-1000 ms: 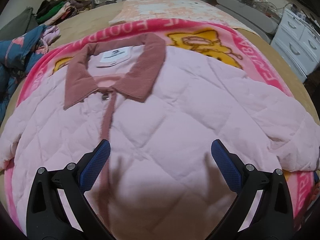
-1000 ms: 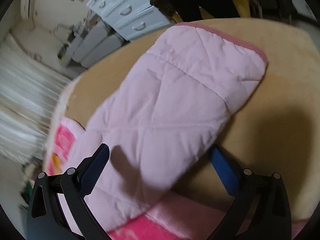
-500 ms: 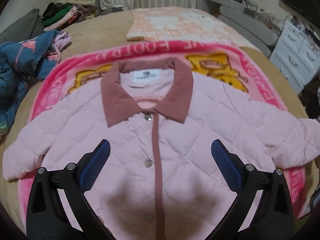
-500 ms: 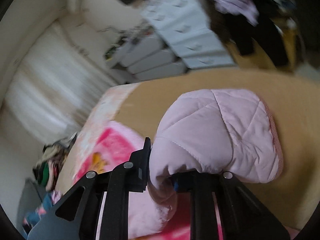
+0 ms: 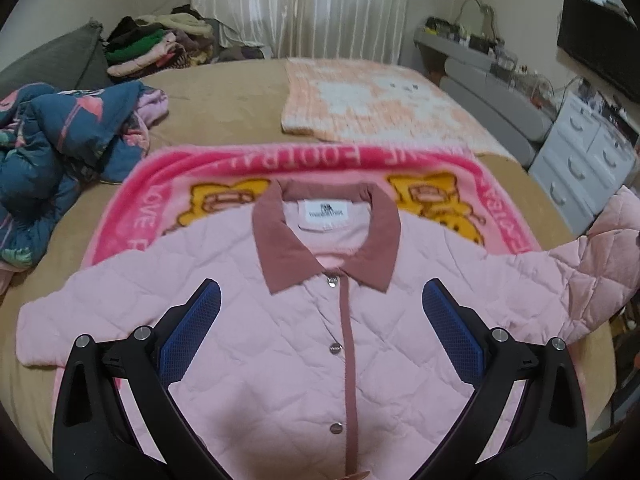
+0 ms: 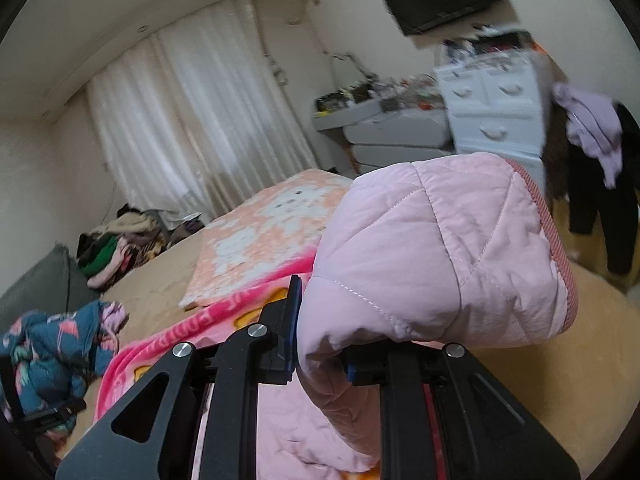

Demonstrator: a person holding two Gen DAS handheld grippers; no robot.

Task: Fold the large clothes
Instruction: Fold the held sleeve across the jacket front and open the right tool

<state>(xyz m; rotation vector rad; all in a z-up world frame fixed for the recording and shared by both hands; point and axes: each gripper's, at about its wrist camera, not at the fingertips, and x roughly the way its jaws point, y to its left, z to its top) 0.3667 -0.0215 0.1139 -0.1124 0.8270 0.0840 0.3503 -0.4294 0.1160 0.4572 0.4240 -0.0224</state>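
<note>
The right gripper (image 6: 320,344) has its jaws clamped on the end of the sleeve (image 6: 440,256) of a pink quilted jacket (image 5: 320,340); the padded fabric bulges out above and to the right of the fingers, with the ribbed cuff edge showing along its far side. In the left wrist view the same sleeve is raised off the bed at the right edge of the picture. The left gripper (image 5: 320,332) has its jaws wide apart with nothing between the blue pads (image 5: 188,332); it hangs above the jacket's front without touching it. The jacket lies face up and flat, buttoned along a dark pink placket, with its dark pink collar (image 5: 324,240) at the far end and a white label inside the neck. The other sleeve lies flat at the left. Under the jacket lies a bright pink blanket (image 5: 168,184) with yellow cartoon figures and lettering, spread on a tan bed (image 5: 224,104). Beyond it lies an orange-and-white blanket (image 5: 380,100). A crumpled blue patterned garment (image 5: 60,140) sits at the left of the bed, and a pile of clothes (image 5: 160,48) lies near the white curtain (image 5: 300,4). A white chest of drawers (image 5: 588,152) stands at the right.
</note>
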